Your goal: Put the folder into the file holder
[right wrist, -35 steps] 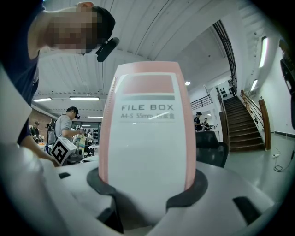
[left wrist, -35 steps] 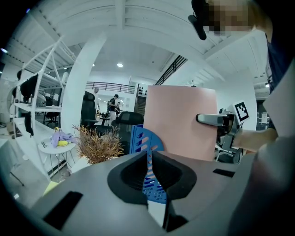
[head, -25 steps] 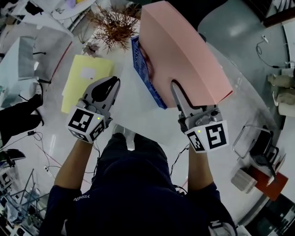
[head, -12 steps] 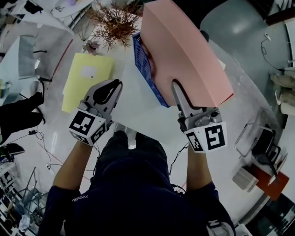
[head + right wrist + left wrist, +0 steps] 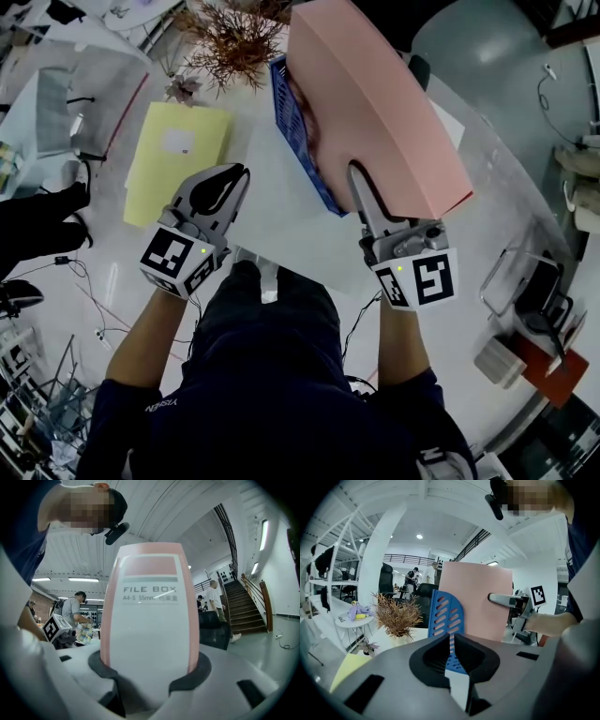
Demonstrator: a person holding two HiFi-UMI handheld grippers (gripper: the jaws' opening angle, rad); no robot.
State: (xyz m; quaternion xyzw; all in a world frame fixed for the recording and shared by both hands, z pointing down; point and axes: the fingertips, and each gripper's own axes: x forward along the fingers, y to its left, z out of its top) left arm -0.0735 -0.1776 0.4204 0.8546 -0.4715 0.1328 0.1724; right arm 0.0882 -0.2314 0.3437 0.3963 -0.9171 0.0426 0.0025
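Fingers of the right gripper are clamped on the spine of the pink folder. It stands upright at upper centre of the head view, close against the blue file holder. At left, the left gripper has its jaws together and empty, over the white table.

Head view looks steeply down on the table. Left gripper view faces the folder from a little way off; right gripper view looks at it from very near.
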